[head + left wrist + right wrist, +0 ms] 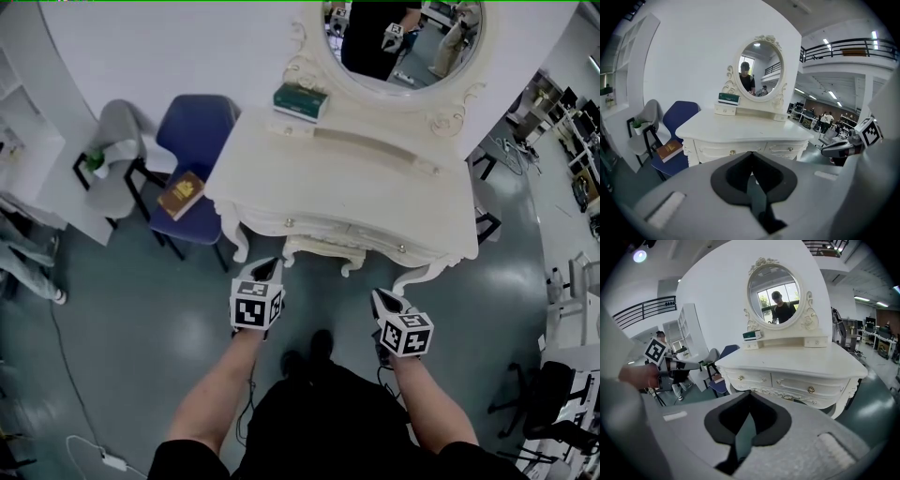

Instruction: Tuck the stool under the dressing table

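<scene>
Nearest to me, the left gripper (751,154) and the right gripper (750,392) are each held in front of the dressing table (356,178). Both pairs of jaws are closed tip to tip with nothing between them. Only the head view shows the person's bare forearms and dark shoes on the grey-green floor, with the left gripper at the left and the right gripper at the right.

That view alone also shows the stool (323,251) clearly. This cream, scalloped piece sits tucked under the front of the table, between the table legs and just beyond the gripper tips. The gripper views look level across the room instead, and each catches the other gripper at its edge, marker cube up. In both gripper views the table's front drawers (792,380) are closed, so I cannot see what they hold.

On the far side of the tabletop, a dark green box (300,100) rests on a low drawer unit at the left of the oval mirror (403,37). The mirror reflects the person in dark clothing.

Left of the table, a blue chair (192,141) carries a brown book (181,194) on its seat. A grey chair (117,141) stands farther left. Only the left gripper view shows the far hall with its railed balcony and distant people.
</scene>
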